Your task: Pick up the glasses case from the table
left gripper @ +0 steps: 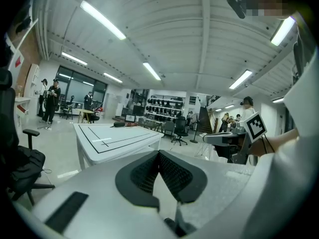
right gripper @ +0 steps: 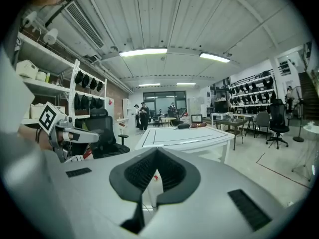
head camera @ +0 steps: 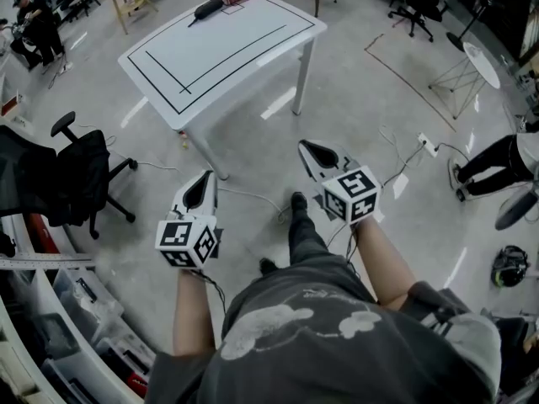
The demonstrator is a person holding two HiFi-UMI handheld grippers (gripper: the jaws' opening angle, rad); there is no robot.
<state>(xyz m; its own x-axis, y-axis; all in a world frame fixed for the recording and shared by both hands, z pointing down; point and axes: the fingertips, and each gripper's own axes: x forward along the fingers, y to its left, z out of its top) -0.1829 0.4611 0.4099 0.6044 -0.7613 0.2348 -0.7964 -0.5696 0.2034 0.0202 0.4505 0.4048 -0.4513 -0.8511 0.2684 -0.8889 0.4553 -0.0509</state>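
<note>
Head view: glasses case (head camera: 206,8) lies untouched on the white worktop (head camera: 253,45), upper left of centre. Left tongs (head camera: 200,188) and right tongs (head camera: 317,151) both pressed together, empty, well apart from it. Approach, grasp and lift all remain.

You hold both arms out before your body, left forearm (head camera: 192,310) and right forearm (head camera: 383,255) bare. Your left gripper (head camera: 205,182) sits nearer to you, your right gripper (head camera: 306,147) a little further forward. Both point ahead and slightly downward. Each pair of jaws is closed tip to tip, gripping nothing.
</note>
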